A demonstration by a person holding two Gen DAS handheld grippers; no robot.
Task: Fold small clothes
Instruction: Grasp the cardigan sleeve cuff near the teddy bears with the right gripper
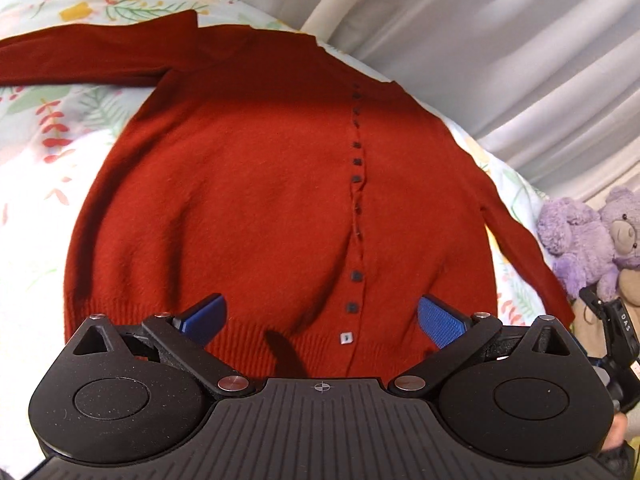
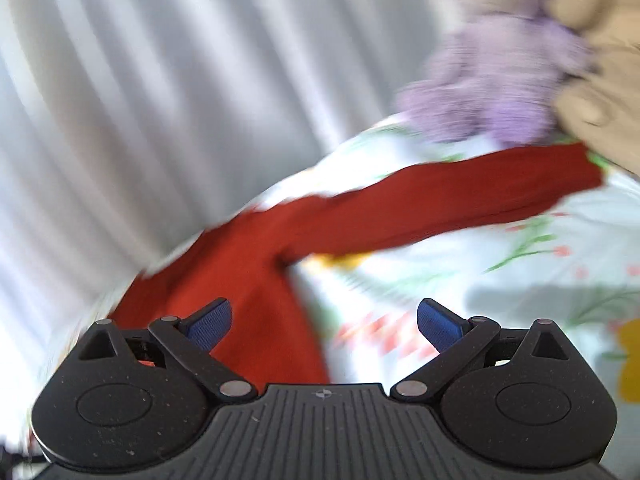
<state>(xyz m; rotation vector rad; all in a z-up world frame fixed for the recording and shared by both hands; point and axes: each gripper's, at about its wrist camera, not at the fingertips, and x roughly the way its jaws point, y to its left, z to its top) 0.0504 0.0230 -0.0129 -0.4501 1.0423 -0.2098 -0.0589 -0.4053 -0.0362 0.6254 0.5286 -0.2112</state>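
A small rust-red cardigan (image 1: 260, 200) with a row of dark buttons lies flat on a floral bedsheet (image 1: 44, 128), both sleeves spread out. My left gripper (image 1: 322, 322) is open and empty, above the hem near the button row. In the right wrist view my right gripper (image 2: 324, 322) is open and empty, above the cardigan's right side (image 2: 248, 280). Its right sleeve (image 2: 460, 200) stretches away to the upper right. This view is blurred.
A white pleated curtain (image 1: 500, 40) hangs behind the bed. A purple plush bear (image 1: 580, 236) and a beige plush toy (image 2: 600, 60) sit at the bed's right end, by the sleeve cuff. My right gripper's body (image 1: 616, 340) shows at the left wrist view's right edge.
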